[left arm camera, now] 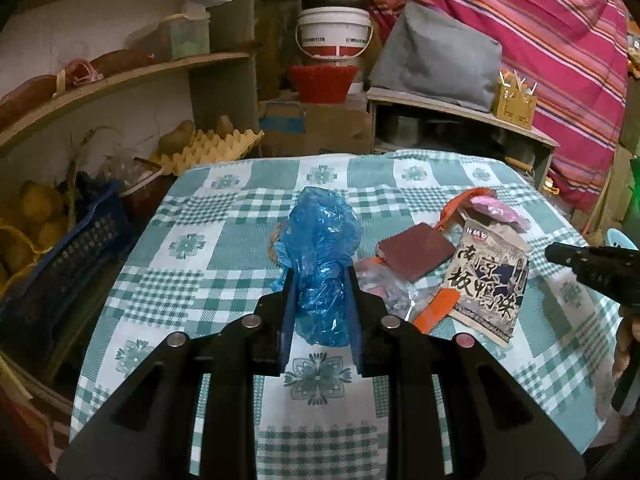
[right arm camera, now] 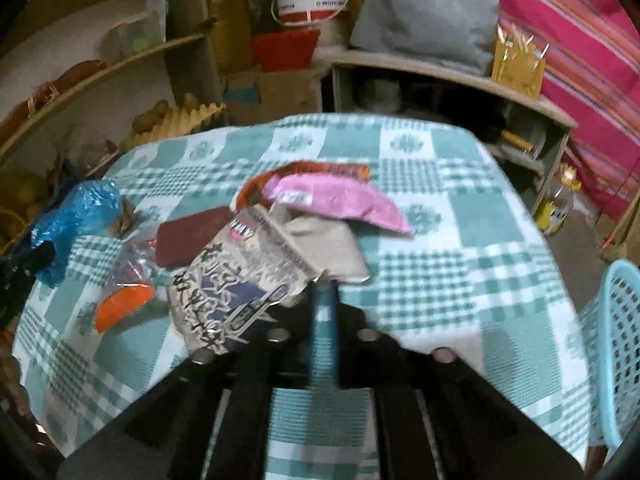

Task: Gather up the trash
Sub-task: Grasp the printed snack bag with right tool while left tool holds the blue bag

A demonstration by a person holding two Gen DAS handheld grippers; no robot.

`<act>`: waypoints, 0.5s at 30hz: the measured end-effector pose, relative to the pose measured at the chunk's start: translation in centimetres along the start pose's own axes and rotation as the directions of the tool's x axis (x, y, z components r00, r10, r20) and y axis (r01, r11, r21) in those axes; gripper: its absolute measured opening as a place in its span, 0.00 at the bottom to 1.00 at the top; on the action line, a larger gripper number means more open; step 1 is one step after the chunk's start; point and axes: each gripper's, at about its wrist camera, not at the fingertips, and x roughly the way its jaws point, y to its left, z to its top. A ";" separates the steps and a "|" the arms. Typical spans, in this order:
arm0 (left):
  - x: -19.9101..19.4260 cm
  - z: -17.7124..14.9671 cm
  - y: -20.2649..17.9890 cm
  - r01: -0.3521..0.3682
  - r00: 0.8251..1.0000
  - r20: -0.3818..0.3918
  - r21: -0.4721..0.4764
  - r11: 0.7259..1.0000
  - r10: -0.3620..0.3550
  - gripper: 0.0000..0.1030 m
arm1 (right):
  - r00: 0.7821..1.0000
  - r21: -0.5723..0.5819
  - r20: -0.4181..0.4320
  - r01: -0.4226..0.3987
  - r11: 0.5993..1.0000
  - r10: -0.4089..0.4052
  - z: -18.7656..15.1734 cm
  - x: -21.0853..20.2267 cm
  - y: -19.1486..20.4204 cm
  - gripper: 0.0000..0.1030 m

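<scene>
Holding a crumpled blue plastic bag [left arm camera: 320, 264], the left gripper [left arm camera: 320, 280] is seen above the checked tablecloth [left arm camera: 224, 216], its fingers pinched on the bag's lower half.

A printed snack packet [right arm camera: 236, 280] is pinched at its near corner by the right gripper [right arm camera: 322, 286], fingers pressed nearly together. The remaining wrappers are piled just left of that gripper, long axes running away from it; a pale blue basket [right arm camera: 616, 344], probably the bin, is seen at its right.

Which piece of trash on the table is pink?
The pink packet, lying at the far end of the pile, on top of the beige bag and the orange wrapper. The others are blue, maroon, orange or printed grey.
</scene>
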 end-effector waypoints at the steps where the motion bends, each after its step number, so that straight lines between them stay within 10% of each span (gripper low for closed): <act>1: 0.2 -0.1 0.0 -0.002 1.000 -0.007 0.000 1.000 0.002 0.21 | 1.000 0.005 -0.003 0.003 1.000 -0.003 -0.2 0.2 0.2 0.72; 11: 1.1 -0.3 0.7 -0.005 1.000 -0.017 -0.001 1.000 0.005 0.21 | 0.995 0.029 -0.090 0.040 0.999 -0.037 -0.6 4.5 2.5 0.72; 15: 1.5 -0.4 1.0 -0.011 0.999 -0.031 0.001 1.000 0.011 0.21 | 0.993 -0.050 -0.092 0.067 0.997 -0.071 -0.8 5.3 4.4 0.53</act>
